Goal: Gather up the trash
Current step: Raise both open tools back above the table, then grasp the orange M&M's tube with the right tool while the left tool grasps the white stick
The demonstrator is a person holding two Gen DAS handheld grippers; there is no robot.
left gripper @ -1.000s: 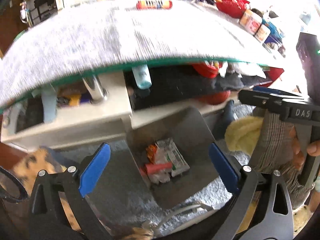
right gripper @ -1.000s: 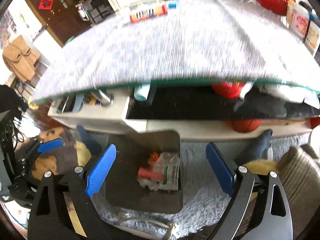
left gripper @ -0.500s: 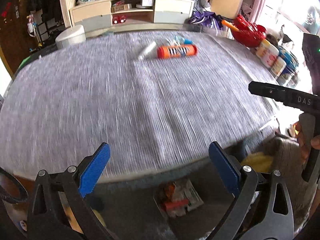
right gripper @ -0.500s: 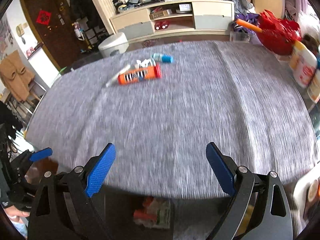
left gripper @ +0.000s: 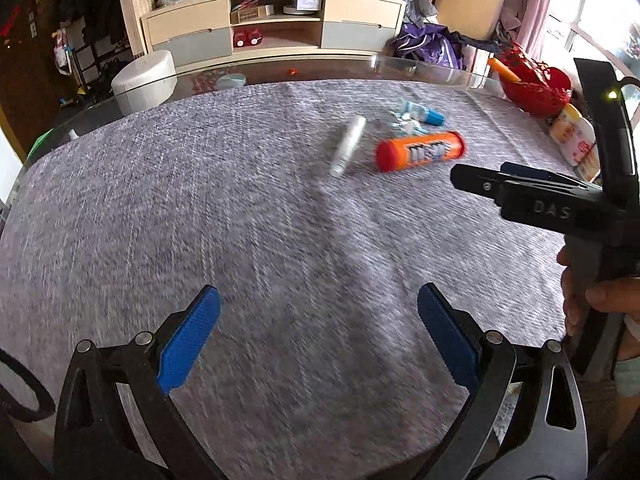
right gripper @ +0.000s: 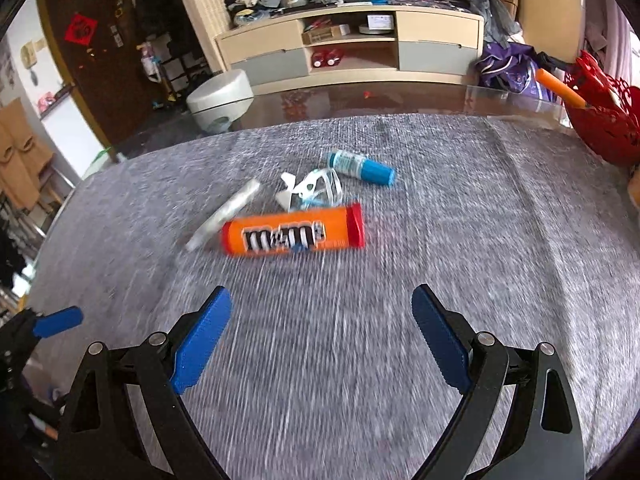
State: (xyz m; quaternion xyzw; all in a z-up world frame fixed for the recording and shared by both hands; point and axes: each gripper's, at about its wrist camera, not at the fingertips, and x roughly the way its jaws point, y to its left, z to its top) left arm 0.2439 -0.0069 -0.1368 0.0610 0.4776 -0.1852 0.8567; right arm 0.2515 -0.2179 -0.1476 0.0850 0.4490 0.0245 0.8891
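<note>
An orange M&M's tube (right gripper: pixel 293 233) (left gripper: pixel 420 151) lies on its side on the grey tablecloth (right gripper: pixel 460 248). Beside it lie a clear wrapper stick (right gripper: pixel 224 213) (left gripper: pixel 347 145), a crumpled white and blue wrapper (right gripper: pixel 311 191) and a small blue-capped bottle (right gripper: pixel 360 169) (left gripper: pixel 425 113). My right gripper (right gripper: pixel 322 332) is open, nearer than the tube, with nothing in it. My left gripper (left gripper: pixel 318 340) is open over bare cloth, further back. In the left wrist view the right gripper's body (left gripper: pixel 560 204) shows at the right, held by a hand (left gripper: pixel 600 300).
A red basket (right gripper: pixel 600 120) (left gripper: pixel 536 88) stands at the table's far right, with bottles (left gripper: pixel 576 140) near it. The cloth leaves a bare glass strip (right gripper: pixel 360 100) at the far edge. Beyond are a white round stool (right gripper: pixel 220 100) and a cluttered TV cabinet (right gripper: pixel 352 52).
Both grippers rose from below the table edge, where a bin with trash was in view, to above the tabletop. The trash items now look nearer. Both stay open.
</note>
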